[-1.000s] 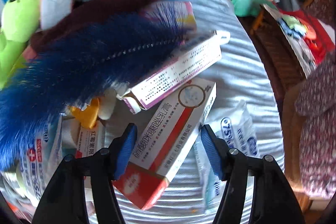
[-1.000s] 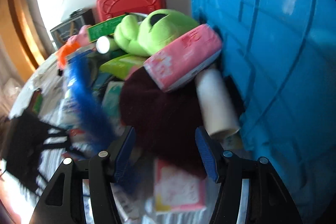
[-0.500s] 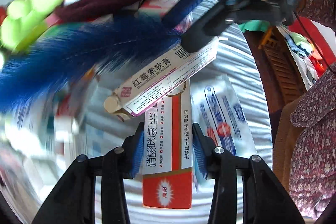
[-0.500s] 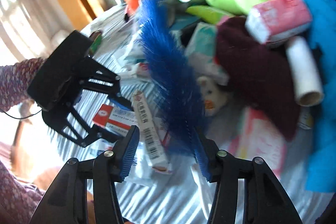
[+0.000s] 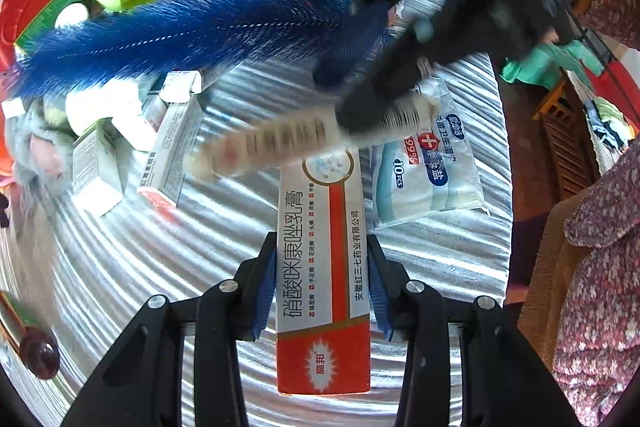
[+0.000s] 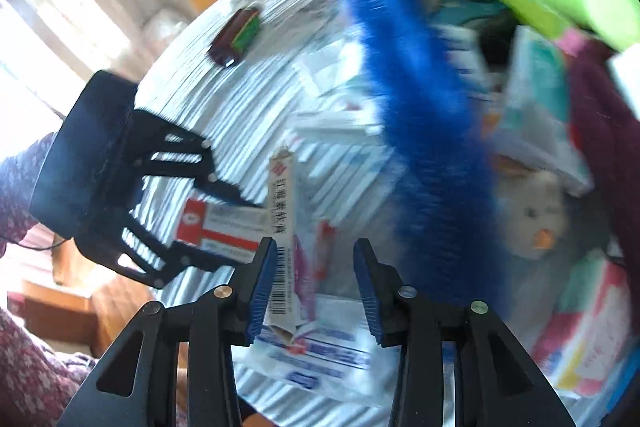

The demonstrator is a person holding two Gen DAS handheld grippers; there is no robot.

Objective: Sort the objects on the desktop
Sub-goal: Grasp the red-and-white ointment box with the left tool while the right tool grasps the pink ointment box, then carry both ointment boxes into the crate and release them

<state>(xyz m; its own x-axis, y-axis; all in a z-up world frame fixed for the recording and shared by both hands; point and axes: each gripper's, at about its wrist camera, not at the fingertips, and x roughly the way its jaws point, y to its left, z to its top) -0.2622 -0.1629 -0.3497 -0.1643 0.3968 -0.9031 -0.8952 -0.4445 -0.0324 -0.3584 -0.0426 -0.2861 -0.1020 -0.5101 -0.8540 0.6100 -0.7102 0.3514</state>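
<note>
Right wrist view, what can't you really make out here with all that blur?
- Right claw: whether its open fingers touch the pink-and-white box; motion blur.
- Blue brush: handle end smeared.
- Boxes right of the brush: print unreadable.
- Left wrist view: same pink-and-white box blurred, its end hidden by the right claw.

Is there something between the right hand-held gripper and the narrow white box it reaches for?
Nothing visible. The narrow white box lies against the left finger of the open right hand-held gripper; the blue brush is off to the right.
</note>
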